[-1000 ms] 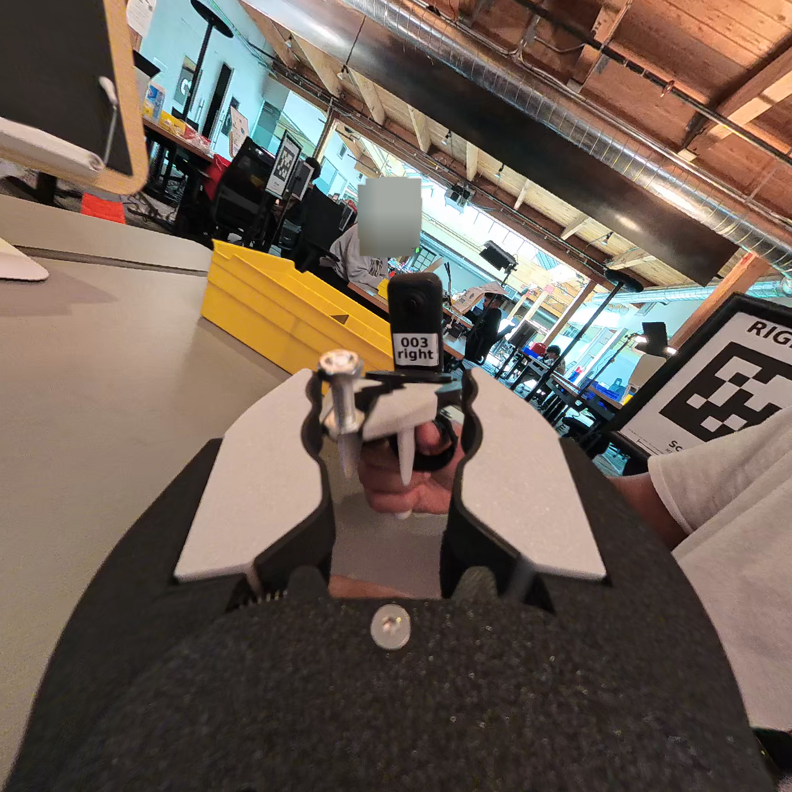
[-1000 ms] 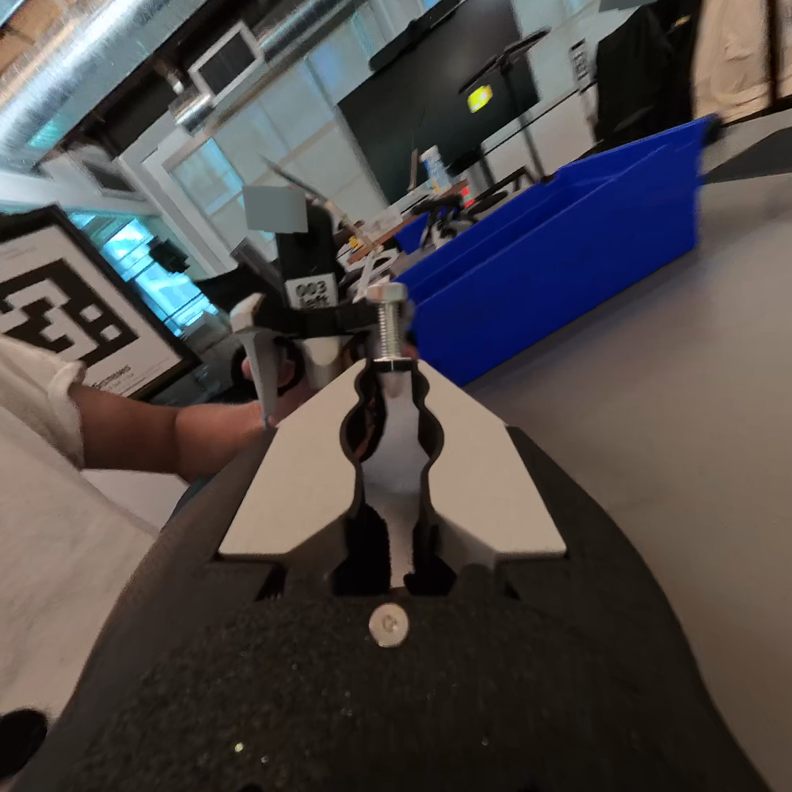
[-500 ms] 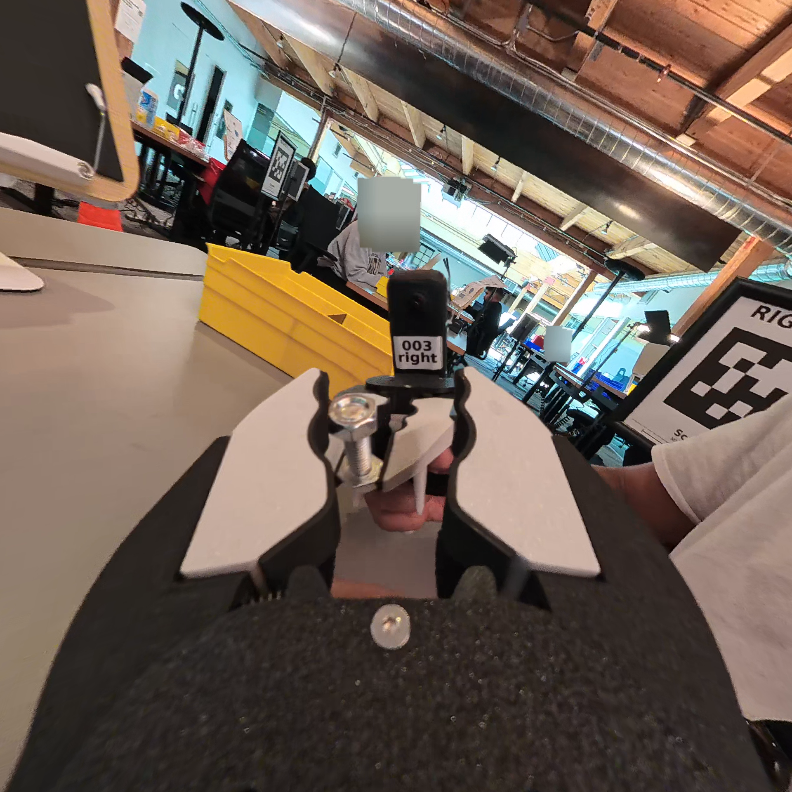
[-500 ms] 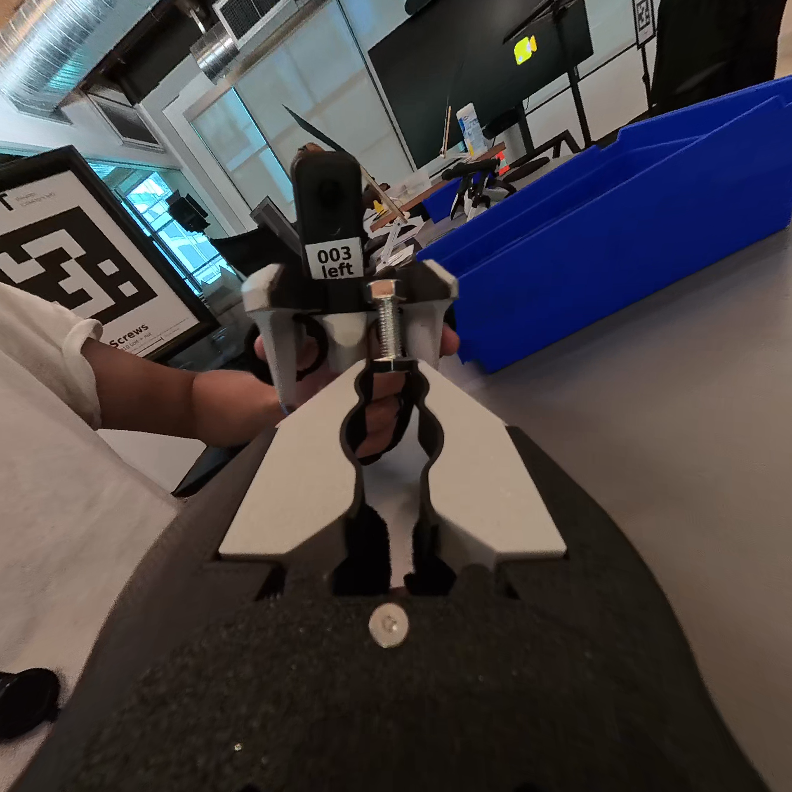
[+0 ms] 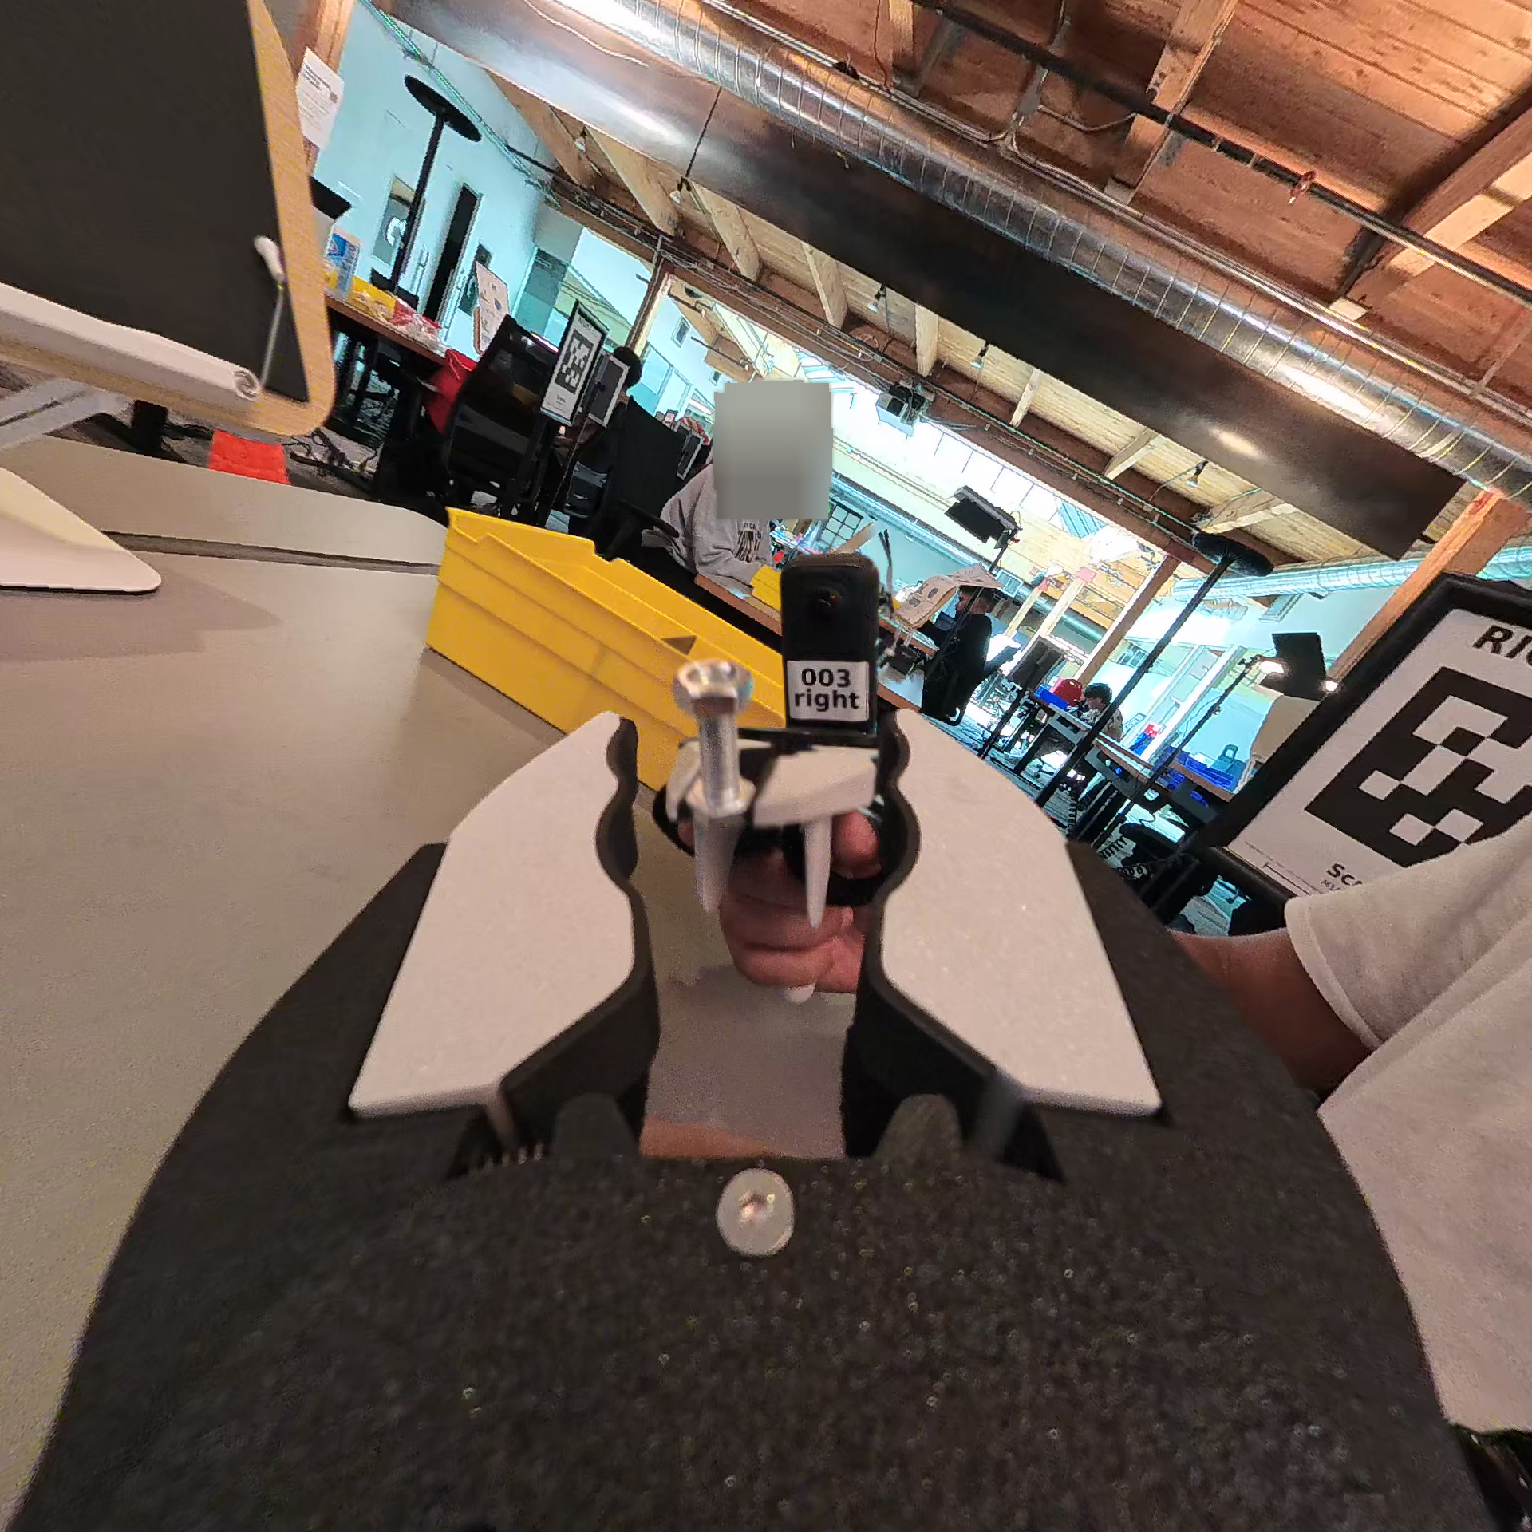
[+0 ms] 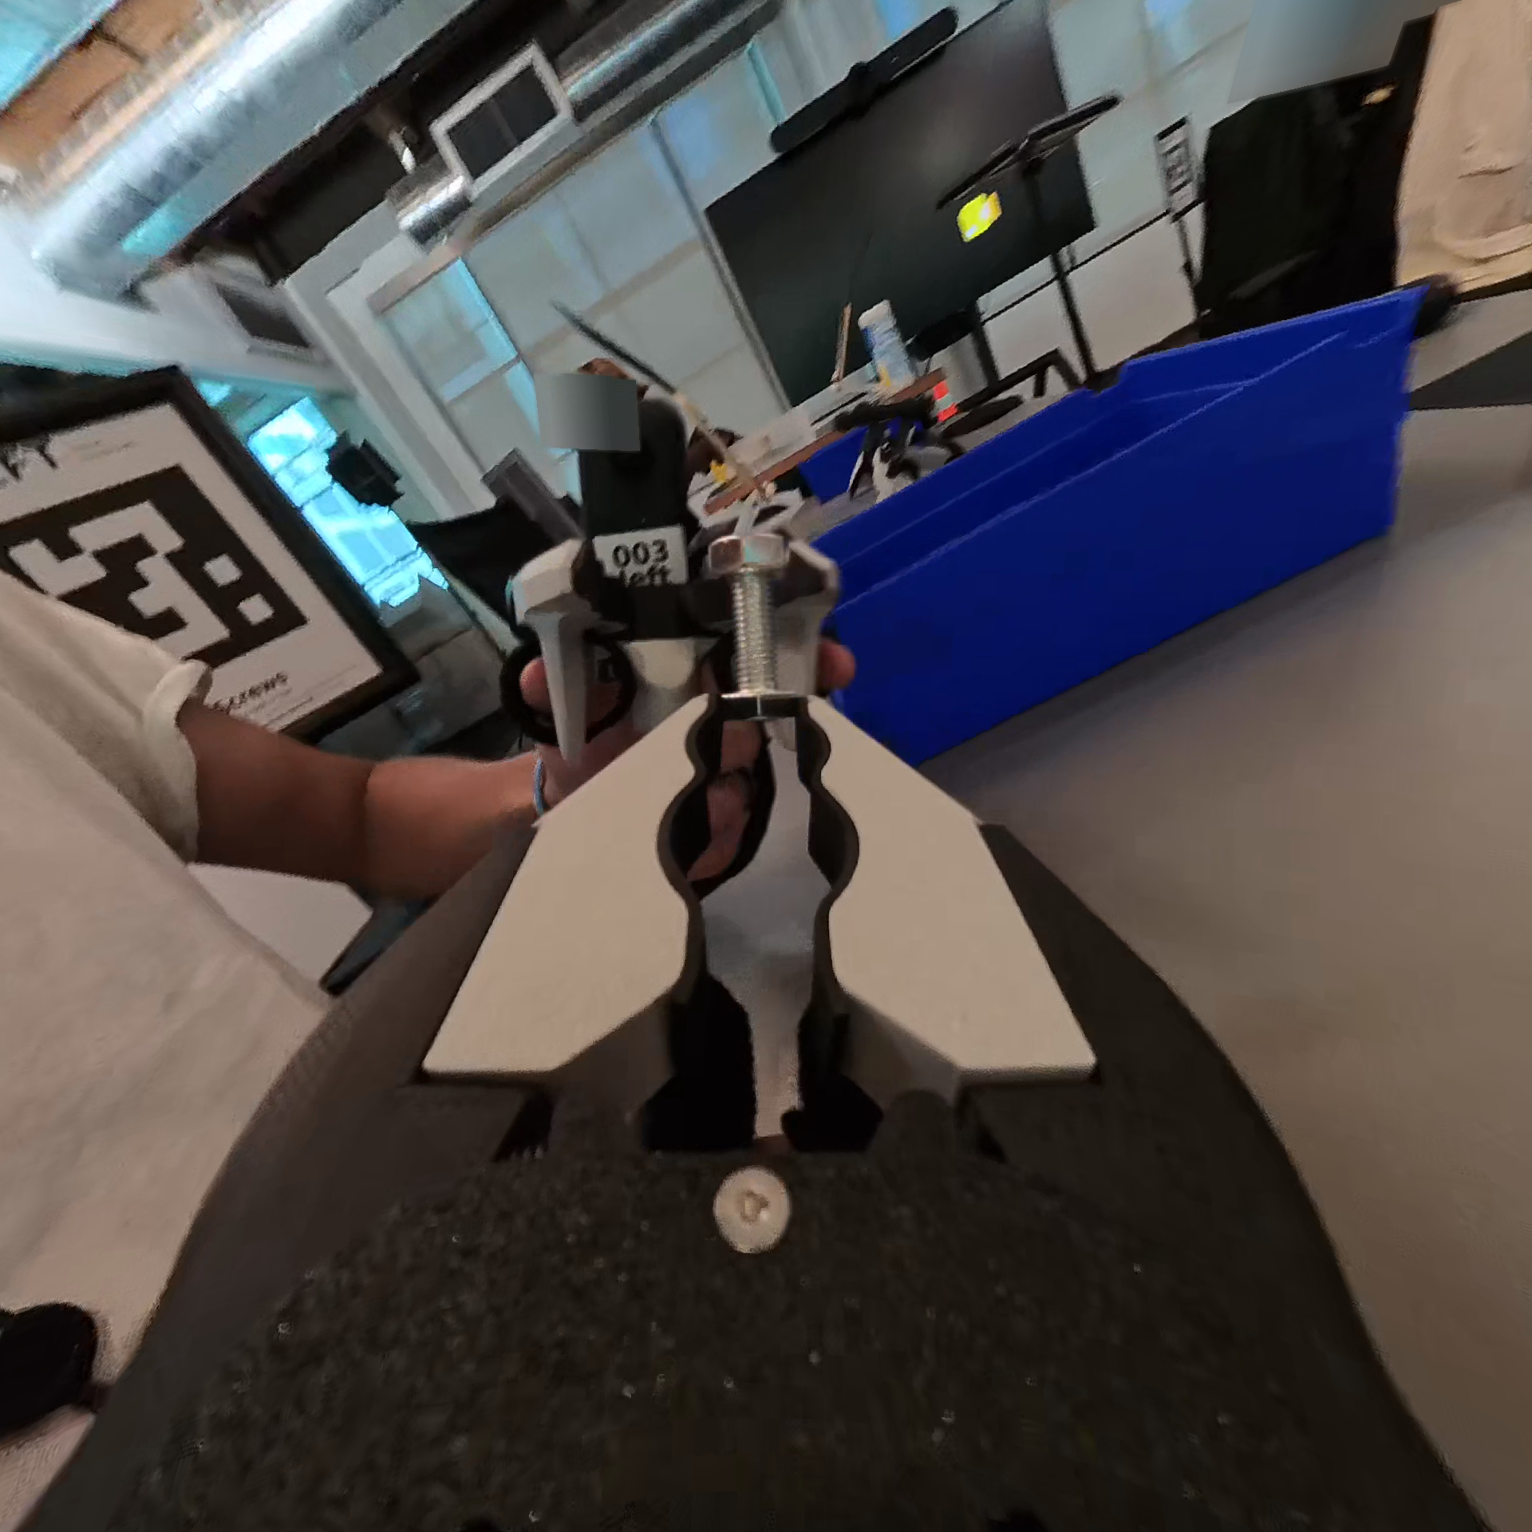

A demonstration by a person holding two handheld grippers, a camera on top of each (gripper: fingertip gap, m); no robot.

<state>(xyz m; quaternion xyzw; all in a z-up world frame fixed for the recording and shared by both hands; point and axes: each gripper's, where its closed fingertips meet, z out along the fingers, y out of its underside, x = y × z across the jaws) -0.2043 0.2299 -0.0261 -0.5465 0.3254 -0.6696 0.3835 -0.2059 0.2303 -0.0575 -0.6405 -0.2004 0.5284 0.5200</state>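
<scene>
My right gripper (image 6: 756,713) is shut on the nut of a silver hex bolt (image 6: 753,622), which stands upright above its fingertips. My left gripper (image 5: 758,729) is open and empty, and faces the right one at close range. In the left wrist view the bolt (image 5: 715,746) and the right gripper (image 5: 758,829) show between my open fingers, nearer the left finger (image 5: 530,895). In the right wrist view the left gripper (image 6: 676,655) sits just behind the bolt. Whether the bolt is between its fingers I cannot tell. Both are held above a grey table (image 5: 207,787).
A yellow bin (image 5: 539,613) stands on the table behind the right gripper. A blue bin (image 6: 1078,564) stands behind the left one. A framed black-and-white marker board (image 5: 1426,746) and the person's arm (image 6: 290,796) and white shirt are close by. A white stand base (image 5: 50,547) sits at far left. Only a small space, under 4 cm, lies between the two pairs of fingers.
In the left wrist view the bolt has risen and tipped more upright than half a second ago. The right wrist view has rolled, and the left gripper sits a little left of the bolt.
</scene>
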